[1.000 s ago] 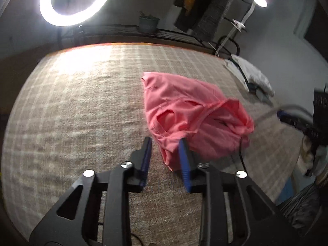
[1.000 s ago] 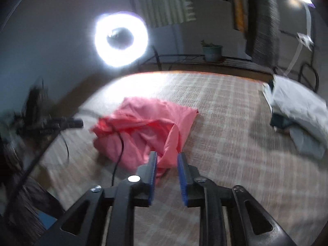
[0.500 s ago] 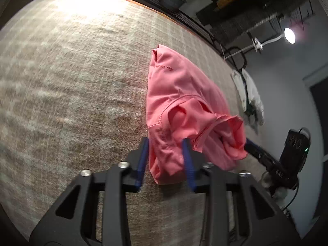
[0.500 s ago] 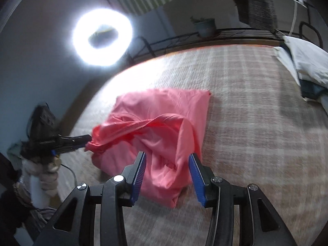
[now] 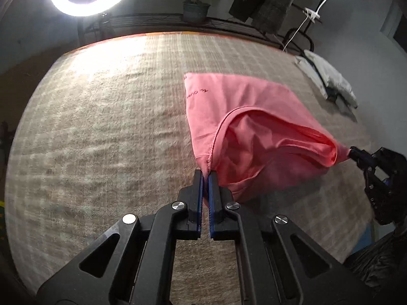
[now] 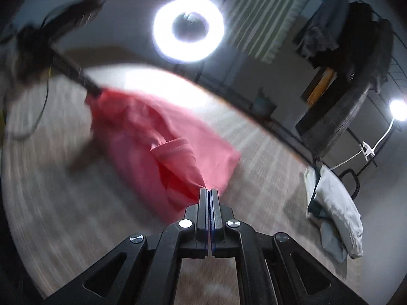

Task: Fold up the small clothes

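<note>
Above the checked rug point(image 5: 101, 127), left tongs point(image 5: 205, 175) and right tongs point(image 6: 208, 193) each pinch the pink garment point(image 5: 244, 117).

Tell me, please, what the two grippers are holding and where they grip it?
Both hold the pink garment: the left gripper pinches its seamed edge, the right gripper an opposite corner.
</note>
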